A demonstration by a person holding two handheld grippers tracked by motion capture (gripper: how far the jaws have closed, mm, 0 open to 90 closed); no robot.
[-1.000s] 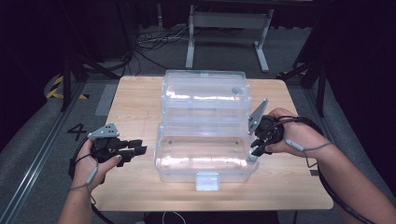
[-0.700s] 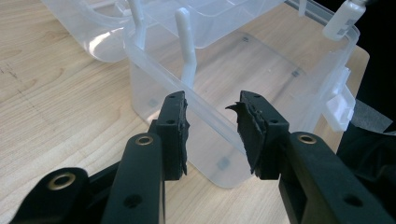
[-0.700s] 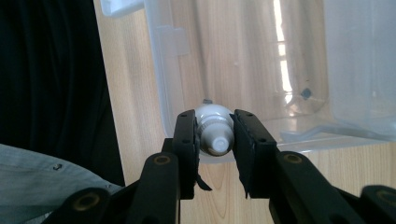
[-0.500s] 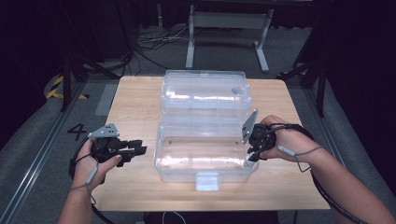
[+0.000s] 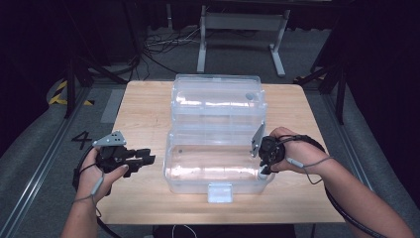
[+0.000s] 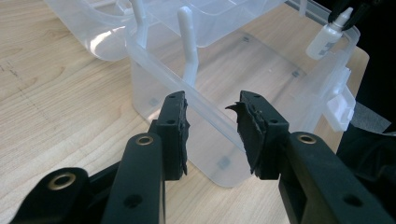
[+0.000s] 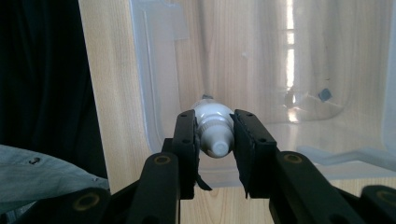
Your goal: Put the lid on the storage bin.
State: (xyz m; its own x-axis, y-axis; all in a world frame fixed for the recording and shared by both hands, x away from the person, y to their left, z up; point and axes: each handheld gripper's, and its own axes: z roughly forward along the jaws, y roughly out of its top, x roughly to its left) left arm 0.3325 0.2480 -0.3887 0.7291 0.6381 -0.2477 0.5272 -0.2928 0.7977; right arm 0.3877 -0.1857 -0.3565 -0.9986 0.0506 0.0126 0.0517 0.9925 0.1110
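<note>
While right claw (image 7: 215, 140) gripped white bottle (image 7: 214, 127) over clear box (image 5: 218, 163), left claw (image 6: 212, 135) stood open, empty; best lower bottle inside wall, release low.

a dark "4" marked on the grey floor (image 5: 29, 163) left of the worktop (image 5: 143, 104), readable in the high view. no other text, label or brand legible anywhere.
</note>
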